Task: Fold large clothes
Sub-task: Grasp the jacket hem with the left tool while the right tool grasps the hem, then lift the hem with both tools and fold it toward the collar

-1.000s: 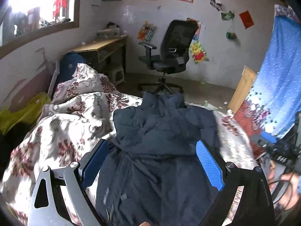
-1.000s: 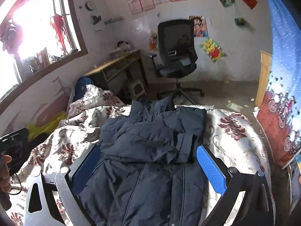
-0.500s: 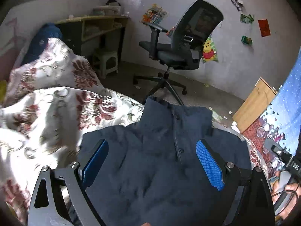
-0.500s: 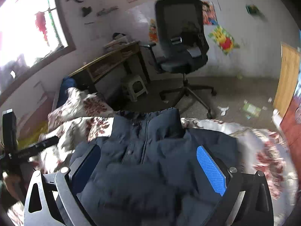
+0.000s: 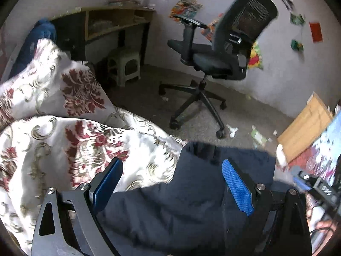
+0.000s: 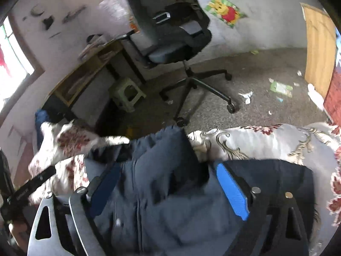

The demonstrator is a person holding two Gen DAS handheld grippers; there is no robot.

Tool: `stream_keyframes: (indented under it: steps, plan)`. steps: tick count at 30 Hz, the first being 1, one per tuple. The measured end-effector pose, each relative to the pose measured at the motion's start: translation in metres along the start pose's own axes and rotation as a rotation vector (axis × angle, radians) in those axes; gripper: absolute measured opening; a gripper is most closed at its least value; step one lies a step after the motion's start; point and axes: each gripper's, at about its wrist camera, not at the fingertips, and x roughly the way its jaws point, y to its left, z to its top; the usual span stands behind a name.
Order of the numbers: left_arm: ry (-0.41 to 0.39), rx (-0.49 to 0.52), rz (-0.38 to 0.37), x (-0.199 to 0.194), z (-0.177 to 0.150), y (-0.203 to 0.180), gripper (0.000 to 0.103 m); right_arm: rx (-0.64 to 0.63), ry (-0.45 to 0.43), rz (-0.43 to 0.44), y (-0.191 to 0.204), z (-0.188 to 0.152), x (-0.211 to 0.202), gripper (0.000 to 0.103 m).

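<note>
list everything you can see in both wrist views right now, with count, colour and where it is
jacket: 1, dark navy, lying on the bed under both grippers, collar end toward the floor
quilt: 1, white with dark red floral print, covering the bed around the jacket
office chair: 1, black, on the floor beyond the bed
stool: 1, pale green, on the floor beside the desk
desk: 1, wood top on dark frame, against the wall
wooden board: 1, light brown, leaning on the right wall
cartoon bear poster: 1, yellow and red, on the wall
floor litter: several scraps, white and green
left gripper: 1, blue pads, open over the jacket's edge
right gripper: 1, blue pads, jaws closing around the jacket's collar area
</note>
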Motion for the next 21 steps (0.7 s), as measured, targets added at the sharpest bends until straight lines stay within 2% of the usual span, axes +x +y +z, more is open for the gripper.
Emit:
stream_keyframes:
  steps: [2, 4, 7, 8, 9, 10, 11, 12, 14, 15, 21]
  plan:
    - [0.002, -0.031, -0.016, 0.009, -0.002, 0.004, 0.091, 0.018, -0.002, -0.006, 0.002, 0.009, 0.012, 0.074]
    - [0.022, -0.057, -0.031, 0.023, -0.001, 0.004, 0.09, 0.024, 0.004, -0.027, 0.004, 0.017, 0.026, 0.073]
    - [0.039, -0.089, -0.06, 0.039, 0.0, 0.005, 0.07, 0.022, -0.001, -0.058, 0.007, 0.024, 0.041, 0.068]
    - [0.052, -0.103, -0.066, 0.045, 0.0, 0.006, 0.062, 0.028, 0.001, -0.056, 0.007, 0.023, 0.046, 0.063]
    - [0.061, -0.113, -0.08, 0.048, 0.002, 0.005, 0.053, 0.029, 0.007, -0.057, 0.008, 0.023, 0.05, 0.055]
    - [0.072, -0.121, -0.101, 0.053, 0.002, 0.004, 0.049, 0.027, 0.016, -0.066, 0.008, 0.023, 0.054, 0.051]
    - [0.078, -0.12, -0.107, 0.055, 0.002, 0.002, 0.04, 0.025, 0.024, -0.073, 0.008, 0.021, 0.057, 0.04]
    - [0.087, -0.112, -0.111, 0.058, 0.002, 0.0, 0.025, 0.016, 0.026, -0.085, 0.007, 0.017, 0.056, 0.03]
    - [0.099, -0.078, -0.11, 0.061, 0.001, -0.003, 0.012, -0.013, 0.023, -0.093, 0.006, 0.016, 0.052, 0.017]
    - [0.078, -0.072, -0.116, 0.059, 0.001, -0.003, 0.008, -0.027, 0.021, -0.085, 0.005, 0.014, 0.048, 0.014]
    - [-0.017, -0.033, -0.22, 0.023, -0.009, 0.002, 0.004, -0.117, 0.014, -0.025, 0.008, -0.002, 0.017, 0.008]
